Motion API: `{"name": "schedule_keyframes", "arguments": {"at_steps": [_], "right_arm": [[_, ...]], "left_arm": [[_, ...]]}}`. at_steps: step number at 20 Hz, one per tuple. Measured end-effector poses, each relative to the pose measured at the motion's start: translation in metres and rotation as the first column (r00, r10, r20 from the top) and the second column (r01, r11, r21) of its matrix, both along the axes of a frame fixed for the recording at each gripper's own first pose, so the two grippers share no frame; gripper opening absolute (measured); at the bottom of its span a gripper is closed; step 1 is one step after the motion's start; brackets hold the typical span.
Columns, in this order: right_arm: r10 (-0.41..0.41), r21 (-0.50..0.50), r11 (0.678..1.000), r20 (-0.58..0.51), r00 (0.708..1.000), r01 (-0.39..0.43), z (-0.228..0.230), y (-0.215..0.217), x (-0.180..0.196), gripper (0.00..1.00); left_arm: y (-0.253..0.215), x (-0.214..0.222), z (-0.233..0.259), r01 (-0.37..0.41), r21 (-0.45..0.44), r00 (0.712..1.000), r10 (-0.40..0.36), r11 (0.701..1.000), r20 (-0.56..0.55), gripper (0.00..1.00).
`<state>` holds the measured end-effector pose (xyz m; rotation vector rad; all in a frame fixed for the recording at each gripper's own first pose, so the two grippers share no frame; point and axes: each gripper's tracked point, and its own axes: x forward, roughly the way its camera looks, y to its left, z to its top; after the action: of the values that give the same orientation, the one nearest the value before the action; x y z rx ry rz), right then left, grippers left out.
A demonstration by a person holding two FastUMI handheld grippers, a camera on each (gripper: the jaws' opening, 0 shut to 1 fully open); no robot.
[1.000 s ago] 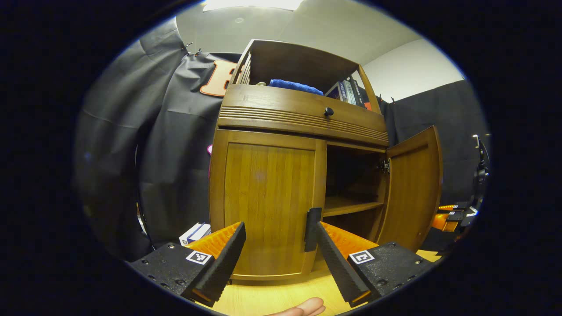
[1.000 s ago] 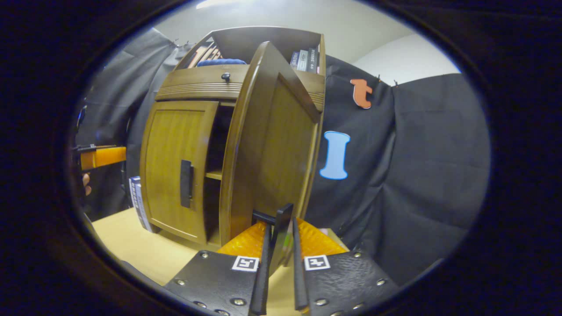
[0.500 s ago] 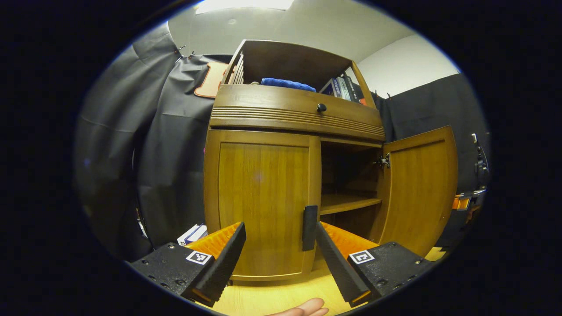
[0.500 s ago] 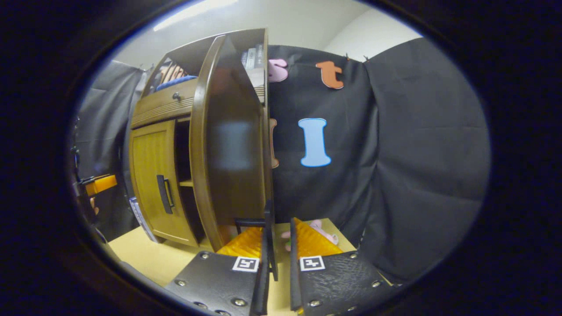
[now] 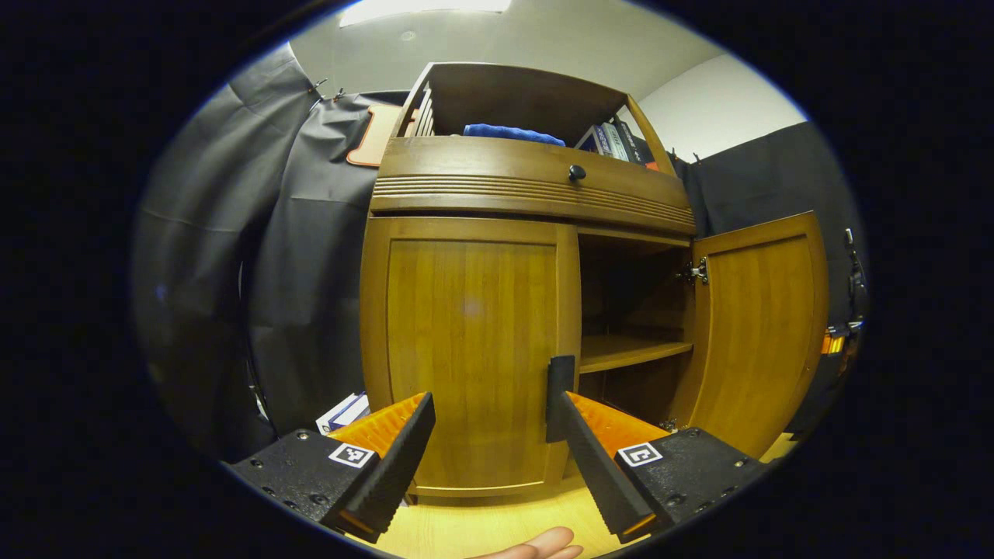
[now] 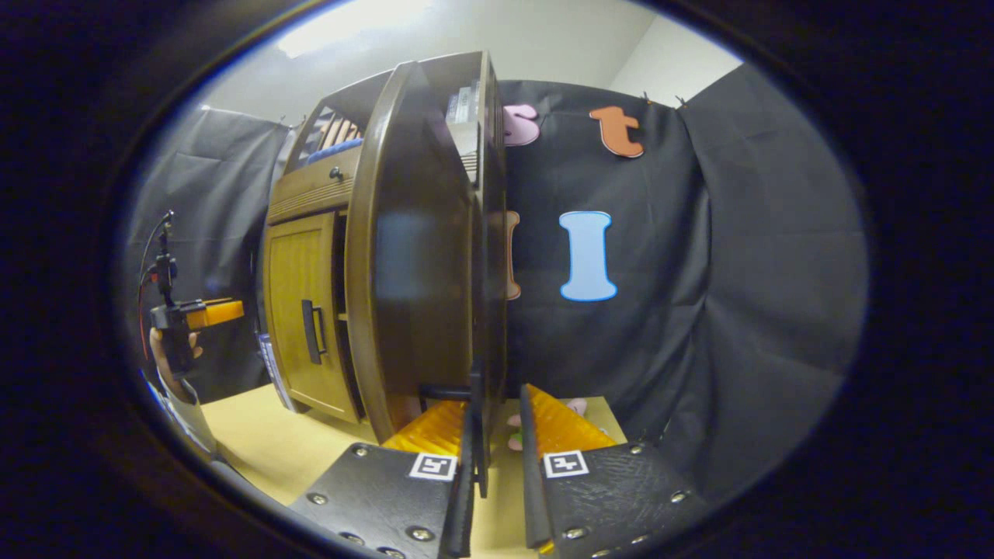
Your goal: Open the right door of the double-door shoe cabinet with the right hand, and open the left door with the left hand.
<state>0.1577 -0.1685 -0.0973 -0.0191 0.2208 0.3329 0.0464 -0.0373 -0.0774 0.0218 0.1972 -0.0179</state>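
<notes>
I have the shoe cabinet square in front of me on the pale wooden tabletop. In the left gripper view the right door stands swung wide, showing a bare shelf inside, while the left door sits flush in its frame.

My left gripper hangs wide open just short of that door, its right finger close beside the dark vertical left handle, nothing between the jaws yet. In the right gripper view my right gripper is narrowed around the right handle; the dark bar runs down between the fingers, though I can't confirm both pads actually press on it.

Handling, as I judge it: these are stiff wooden panels on metal hinges, so they should swing along a fixed arc rather than flex, with moderate weight and little risk of damage. The handle is the only sensible hold, slim and rigid, probably smooth, so I'd want it seated deep between the pads and pull along the arc, not straight back.

Around me: black cloth walls on both sides, books and a blue cloth on the open top, a drawer knob above the doors, a box beside the cabinet's left foot. Table space ahead looks adequate for the door to swing.
</notes>
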Motion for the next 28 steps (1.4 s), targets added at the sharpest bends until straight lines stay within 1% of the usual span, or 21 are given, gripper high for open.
{"name": "schedule_keyframes", "arguments": {"at_steps": [1, 3, 4, 5, 7, 9, 10, 11, 12, 13, 16, 18, 19, 20, 21, 22, 23, 25, 26, 28], "right_arm": [[0.029, -0.014, 0.999, -0.011, 1.0, -0.029, -0.004, 0.001, -0.003, 0.27], [0.045, -0.038, 0.998, 0.004, 0.999, -0.045, -0.006, -0.001, -0.005, 0.25], [0.036, -0.053, 0.998, 0.021, 0.999, -0.034, -0.006, -0.003, -0.005, 0.25], [0.022, -0.06, 0.998, 0.038, 0.999, -0.02, -0.005, -0.008, -0.008, 0.35], [-0.004, -0.033, 0.999, 0.035, 0.999, 0.005, -0.005, -0.022, -0.031, 0.53], [-0.049, -0.031, 0.998, 0.071, 0.996, 0.051, 0.005, -0.032, -0.045, 0.53], [-0.07, -0.03, 0.997, 0.085, 0.994, 0.072, 0.006, -0.036, -0.05, 0.56], [-0.098, -0.026, 0.995, 0.103, 0.99, 0.101, 0.007, -0.04, -0.055, 0.76], [-0.127, -0.02, 0.991, 0.123, 0.984, 0.13, 0.015, -0.045, -0.063, 0.96], [-0.156, -0.007, 0.987, 0.141, 0.978, 0.158, 0.022, -0.049, -0.07, 0.96], [-0.229, 0.011, 0.973, 0.161, 0.96, 0.23, 0.036, -0.053, -0.098, 0.96], [-0.248, 0.025, 0.969, 0.176, 0.953, 0.247, 0.046, -0.048, -0.119, 0.96], [-0.249, 0.042, 0.968, 0.188, 0.95, 0.246, 0.054, -0.042, -0.13, 0.98], [-0.252, 0.072, 0.967, 0.204, 0.946, 0.243, 0.062, -0.035, -0.139, 0.96], [-0.258, 0.104, 0.965, 0.205, 0.944, 0.241, 0.066, -0.029, -0.146, 0.96], [-0.264, 0.134, 0.961, 0.203, 0.943, 0.241, 0.066, -0.023, -0.155, 0.95], [-0.257, 0.151, 0.962, 0.207, 0.944, 0.229, 0.068, -0.015, -0.162, 0.96], [-0.243, 0.137, 0.966, 0.201, 0.949, 0.218, 0.069, 0.0, -0.169, 0.97], [-0.247, 0.112, 0.967, 0.19, 0.95, 0.229, 0.066, -0.001, -0.168, 0.97], [-0.237, 0.064, 0.971, 0.177, 0.955, 0.229, 0.068, 0.007, -0.17, 0.98]], "left_arm": [[-0.004, 0.002, -0.004, 0.007, 0.001, 1.0, -0.007, 1.0, -0.006, 0.96], [-0.012, 0.006, -0.012, 0.016, -0.001, 1.0, -0.016, 1.0, -0.016, 0.98], [-0.016, 0.01, -0.017, 0.022, -0.005, 1.0, -0.022, 1.0, -0.022, 0.99], [-0.021, 0.014, -0.023, 0.031, -0.013, 0.999, -0.031, 0.999, -0.032, 0.96], [-0.035, 0.024, -0.04, 0.053, -0.037, 0.996, -0.056, 0.998, -0.071, 0.96], [-0.047, 0.037, -0.055, 0.071, -0.055, 0.992, -0.076, 0.996, -0.103, 0.98], [-0.051, 0.044, -0.063, 0.076, -0.054, 0.989, -0.083, 0.996, -0.125, 0.98], [-0.054, 0.053, -0.07, 0.073, -0.047, 0.987, -0.079, 0.996, -0.139, 0.98], [-0.054, 0.063, -0.073, 0.053, -0.046, 0.988, -0.059, 0.998, -0.14, 0.98], [-0.054, 0.072, -0.074, 0.043, -0.043, 0.991, -0.048, 0.998, -0.127, 0.97], [-0.06, 0.089, -0.072, 0.041, -0.026, 0.995, -0.043, 0.999, -0.089, 0.98], [-0.058, 0.1, -0.07, 0.016, -0.018, 0.998, -0.017, 1.0, -0.064, 0.96], [-0.061, 0.11, -0.07, 0.005, -0.02, 0.999, -0.006, 1.0, -0.05, 0.94], [-0.061, 0.115, -0.073, -0.005, -0.024, 0.999, 0.004, 1.0, -0.049, 0.84], [-0.065, 0.118, -0.082, 0.013, -0.028, 0.997, -0.015, 1.0, -0.08, 0.73], [-0.067, 0.116, -0.088, 0.006, -0.022, 0.992, -0.009, 1.0, -0.128, 0.63], [-0.068, 0.116, -0.082, 0.006, -0.001, 0.995, -0.006, 1.0, -0.097, 0.53], [-0.066, 0.121, -0.089, 0.009, 0.018, 0.992, -0.006, 1.0, -0.127, 0.33], [-0.066, 0.122, -0.086, 0.021, 0.017, 0.993, -0.019, 1.0, -0.118, 0.33], [-0.066, 0.119, -0.087, 0.045, 0.001, 0.989, -0.044, 0.999, -0.143, 0.31]]}}
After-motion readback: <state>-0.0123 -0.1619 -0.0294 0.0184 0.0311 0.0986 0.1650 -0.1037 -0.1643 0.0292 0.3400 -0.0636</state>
